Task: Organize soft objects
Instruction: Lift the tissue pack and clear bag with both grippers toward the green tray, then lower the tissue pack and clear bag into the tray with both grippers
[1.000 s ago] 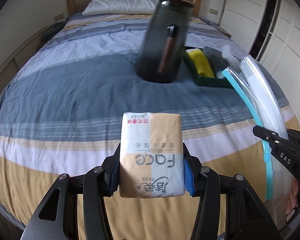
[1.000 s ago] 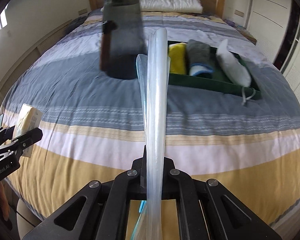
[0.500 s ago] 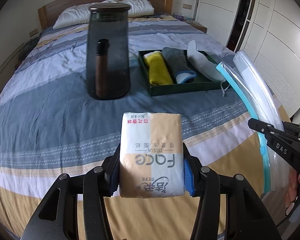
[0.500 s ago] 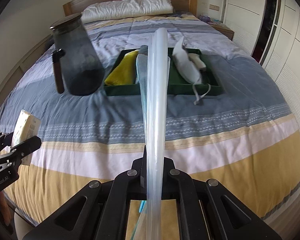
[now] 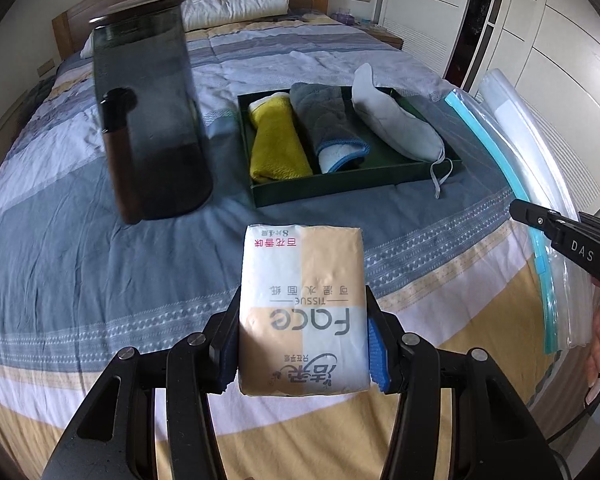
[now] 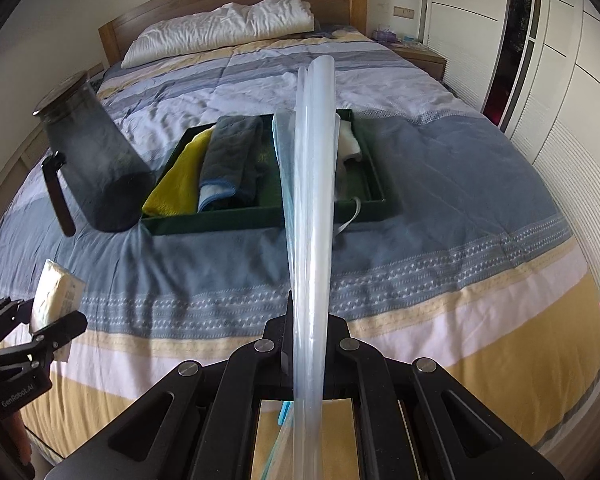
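Observation:
My left gripper (image 5: 302,344) is shut on a pack of face tissue (image 5: 302,308), held above the near part of the bed; the same tissue pack (image 6: 56,296) and left gripper (image 6: 40,320) show at the left edge of the right wrist view. My right gripper (image 6: 310,320) is shut on a clear zip bag (image 6: 312,208) that stands up edge-on in front of the camera. In the left wrist view that zip bag (image 5: 536,216), with its blue seal strip, hangs at the right beside the right gripper (image 5: 528,212).
A dark green tray (image 5: 340,188) on the striped bed (image 5: 100,272) holds a yellow towel (image 5: 274,148), a grey towel (image 5: 324,128) and a pale grey pouch (image 5: 396,120). A dark smoked jar (image 5: 152,120) stands left of the tray. White wardrobes (image 5: 560,60) line the right.
Both views have swung to the right over the bed. The tray and jar now sit nearer the middle of each view and look closer. Both grips are unchanged.

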A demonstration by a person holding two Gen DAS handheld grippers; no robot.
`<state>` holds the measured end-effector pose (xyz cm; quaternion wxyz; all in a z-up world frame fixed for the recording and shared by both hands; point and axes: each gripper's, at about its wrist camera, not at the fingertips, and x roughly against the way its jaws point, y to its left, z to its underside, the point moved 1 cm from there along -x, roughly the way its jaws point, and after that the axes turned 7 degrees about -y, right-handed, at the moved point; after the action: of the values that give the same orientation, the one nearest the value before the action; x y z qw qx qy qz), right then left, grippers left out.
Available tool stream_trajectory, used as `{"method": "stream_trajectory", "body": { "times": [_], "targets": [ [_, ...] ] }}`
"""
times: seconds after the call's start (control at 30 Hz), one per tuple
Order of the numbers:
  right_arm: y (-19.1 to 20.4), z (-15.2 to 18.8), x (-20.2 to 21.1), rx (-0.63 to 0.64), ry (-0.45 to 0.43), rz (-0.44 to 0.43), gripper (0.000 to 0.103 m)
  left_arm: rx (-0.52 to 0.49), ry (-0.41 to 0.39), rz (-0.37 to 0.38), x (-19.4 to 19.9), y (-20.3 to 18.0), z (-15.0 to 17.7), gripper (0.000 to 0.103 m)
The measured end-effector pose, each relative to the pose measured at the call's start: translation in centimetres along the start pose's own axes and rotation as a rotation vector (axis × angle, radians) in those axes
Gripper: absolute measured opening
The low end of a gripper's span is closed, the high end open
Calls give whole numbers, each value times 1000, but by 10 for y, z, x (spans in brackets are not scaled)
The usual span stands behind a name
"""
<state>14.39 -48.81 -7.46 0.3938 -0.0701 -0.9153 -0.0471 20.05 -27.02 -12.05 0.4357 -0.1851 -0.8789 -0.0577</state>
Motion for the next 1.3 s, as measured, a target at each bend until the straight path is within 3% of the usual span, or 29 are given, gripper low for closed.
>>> {"method": "stream_trajectory", "body": {
  "times": [0.43, 0.97, 1.3],
  "targets": [
    [-9, -45, -36, 8, -60, -40, 3, 2, -39, 30, -19, -17, -51, 46],
    [11, -90, -74, 46, -128, -76, 3, 0, -193, -42, -36, -21, -124, 46],
    [32, -124, -124, 78, -119, -83, 3, 46, -224, -82, -65, -17, -158, 46]
  ]
}}
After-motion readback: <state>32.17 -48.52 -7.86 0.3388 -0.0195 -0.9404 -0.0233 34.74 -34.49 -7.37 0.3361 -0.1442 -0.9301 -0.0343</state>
